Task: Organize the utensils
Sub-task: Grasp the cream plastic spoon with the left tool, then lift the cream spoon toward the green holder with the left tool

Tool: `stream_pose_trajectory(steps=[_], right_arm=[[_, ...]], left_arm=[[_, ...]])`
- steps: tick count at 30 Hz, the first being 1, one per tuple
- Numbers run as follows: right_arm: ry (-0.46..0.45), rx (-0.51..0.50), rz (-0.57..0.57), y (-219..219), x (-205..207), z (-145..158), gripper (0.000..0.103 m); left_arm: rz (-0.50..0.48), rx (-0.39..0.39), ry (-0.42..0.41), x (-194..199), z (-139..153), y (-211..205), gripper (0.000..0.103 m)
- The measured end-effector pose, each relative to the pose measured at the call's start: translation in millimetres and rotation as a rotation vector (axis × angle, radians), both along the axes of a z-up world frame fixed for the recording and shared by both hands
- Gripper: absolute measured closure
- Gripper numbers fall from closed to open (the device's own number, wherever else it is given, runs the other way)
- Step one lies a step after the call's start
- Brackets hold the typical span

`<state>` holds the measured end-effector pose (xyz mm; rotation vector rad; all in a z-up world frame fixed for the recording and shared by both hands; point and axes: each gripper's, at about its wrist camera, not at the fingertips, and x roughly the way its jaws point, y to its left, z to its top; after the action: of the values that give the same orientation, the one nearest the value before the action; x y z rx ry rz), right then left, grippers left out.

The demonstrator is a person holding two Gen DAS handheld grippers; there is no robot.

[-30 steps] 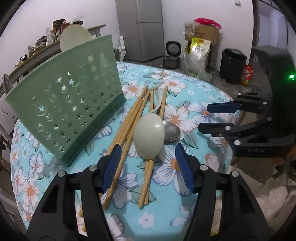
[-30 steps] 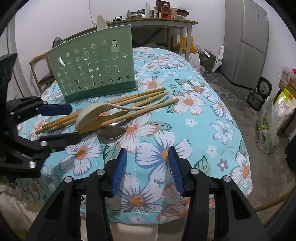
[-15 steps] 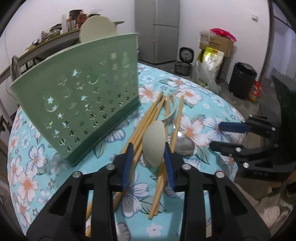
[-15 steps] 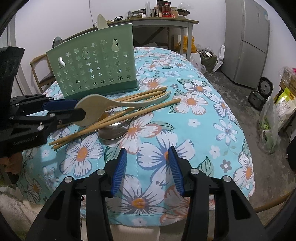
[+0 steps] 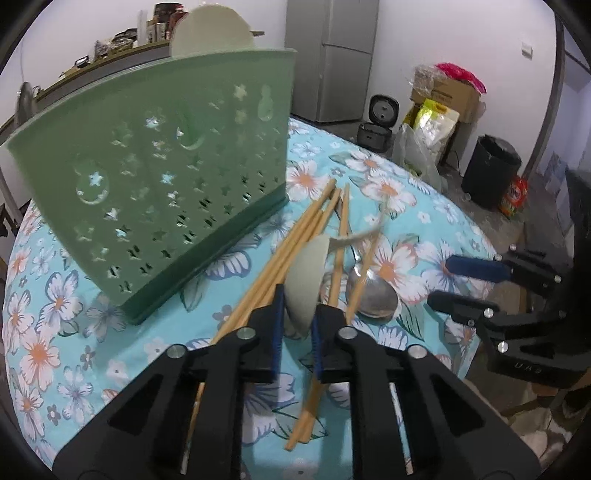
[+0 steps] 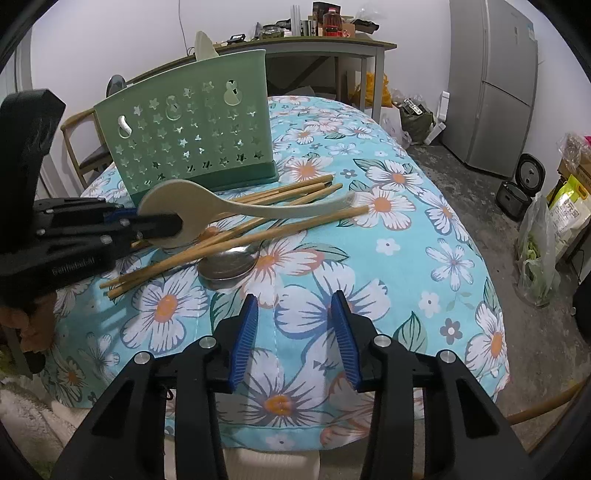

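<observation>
My left gripper (image 5: 297, 332) is shut on the bowl of a cream plastic spoon (image 5: 304, 280) and holds it lifted above the table; the spoon also shows in the right wrist view (image 6: 236, 206), its handle pointing right. Several wooden chopsticks (image 5: 295, 243) and a metal spoon (image 5: 373, 295) lie on the floral tablecloth (image 6: 406, 229). A green perforated utensil holder (image 5: 155, 184) stands behind them, a cream utensil (image 5: 212, 31) sticking out of its top. My right gripper (image 6: 293, 339) is open and empty near the table's front edge.
A grey fridge (image 6: 495, 85), a rice cooker (image 6: 521, 188) and bags (image 6: 539, 251) stand on the floor to the right. A long side table with bottles (image 6: 325, 40) stands behind. A wooden chair (image 6: 85, 147) is at the left.
My left gripper closed on the cream spoon's bowl and lifted it off the chopsticks, tilting it. The right gripper has stayed still.
</observation>
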<state>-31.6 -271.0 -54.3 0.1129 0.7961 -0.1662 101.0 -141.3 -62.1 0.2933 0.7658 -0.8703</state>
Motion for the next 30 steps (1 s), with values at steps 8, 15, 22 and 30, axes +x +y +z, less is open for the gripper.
stream_pose_trajectory(steps=[8,15,22,30], right_arm=[[-0.01,-0.003,0.004,3,-1,3,0.065],[-0.032,-0.021,0.035,13,-4,9,0.067],[-0.049,-0.098,0.126,40,2,13,0.067],[0.002,-0.355,0.219,80,17,-2,0.077]], left_arm=[[0.047,-0.046,-0.068,-1,24,14,0.097],[0.079,-0.085,-0.161,-10,54,31,0.098],[0.114,-0.086,-0.221,-14,77,57,0.098],[0.158,-0.094,-0.248,-16,94,84,0.098]])
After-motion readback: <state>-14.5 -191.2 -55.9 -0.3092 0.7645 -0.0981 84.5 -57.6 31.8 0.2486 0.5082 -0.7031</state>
